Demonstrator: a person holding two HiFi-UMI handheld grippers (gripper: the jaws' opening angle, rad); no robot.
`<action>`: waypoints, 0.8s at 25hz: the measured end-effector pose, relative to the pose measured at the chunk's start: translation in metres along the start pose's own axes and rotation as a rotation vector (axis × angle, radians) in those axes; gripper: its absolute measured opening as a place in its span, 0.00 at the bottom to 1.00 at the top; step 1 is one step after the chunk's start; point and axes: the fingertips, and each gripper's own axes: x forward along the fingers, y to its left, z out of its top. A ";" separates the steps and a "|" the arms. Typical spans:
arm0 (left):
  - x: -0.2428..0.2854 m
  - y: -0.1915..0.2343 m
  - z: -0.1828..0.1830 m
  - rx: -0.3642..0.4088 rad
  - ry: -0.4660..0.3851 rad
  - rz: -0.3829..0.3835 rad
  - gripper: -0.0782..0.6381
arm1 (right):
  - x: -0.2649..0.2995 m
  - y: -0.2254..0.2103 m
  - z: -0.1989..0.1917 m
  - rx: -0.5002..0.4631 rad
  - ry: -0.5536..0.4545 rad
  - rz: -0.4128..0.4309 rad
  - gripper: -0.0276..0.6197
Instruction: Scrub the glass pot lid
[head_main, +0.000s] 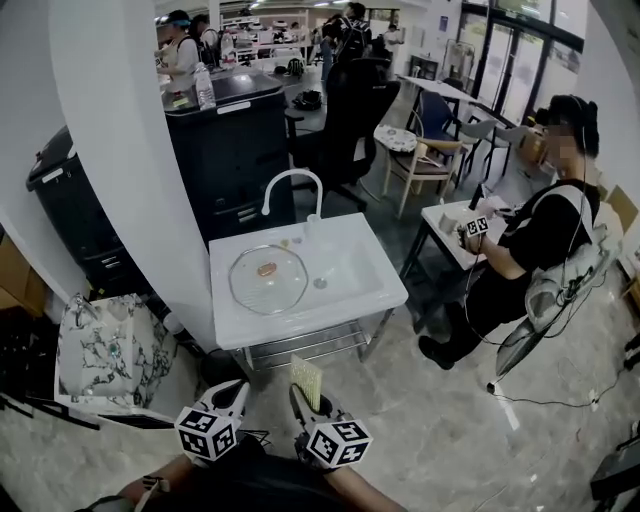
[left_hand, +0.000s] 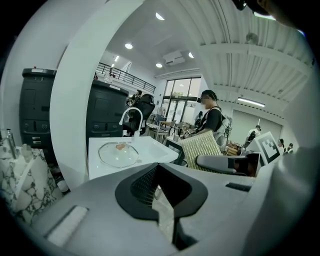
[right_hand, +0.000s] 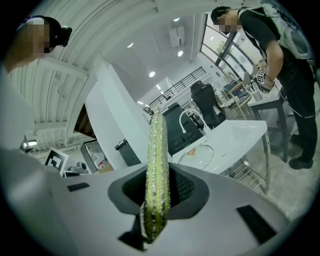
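The lid lies flat on the left part of the sink top, knob up, with the basin just to its right and the tap at the back edge behind it. Nothing touches it.

Both grippers are held low in the head view, well short of the sink's front edge. The left gripper points up towards the sink; in its own view its jaws are together with nothing between them, and the lid shows far ahead on the white top. The right gripper is just beside the left one. Its jaws are clamped on a yellow-green pad, which stands upright out of them. In the right gripper view the pad runs edge-on up the middle of the jaws, with the lid beyond it to the right.

A white column rises at the sink's left back corner and a dark cabinet stands behind the tap. A marbled bag sits on the floor left of the sink. A seated person is at a small table to the right, well apart from the sink
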 end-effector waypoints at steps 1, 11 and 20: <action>0.002 -0.002 0.000 0.002 0.003 0.004 0.11 | -0.001 -0.003 0.001 0.005 0.004 -0.001 0.14; 0.039 0.014 -0.008 -0.026 0.057 0.009 0.11 | 0.030 -0.034 -0.012 0.055 0.069 -0.004 0.14; 0.120 0.055 0.037 -0.029 0.045 -0.099 0.11 | 0.096 -0.079 0.031 0.030 0.050 -0.114 0.14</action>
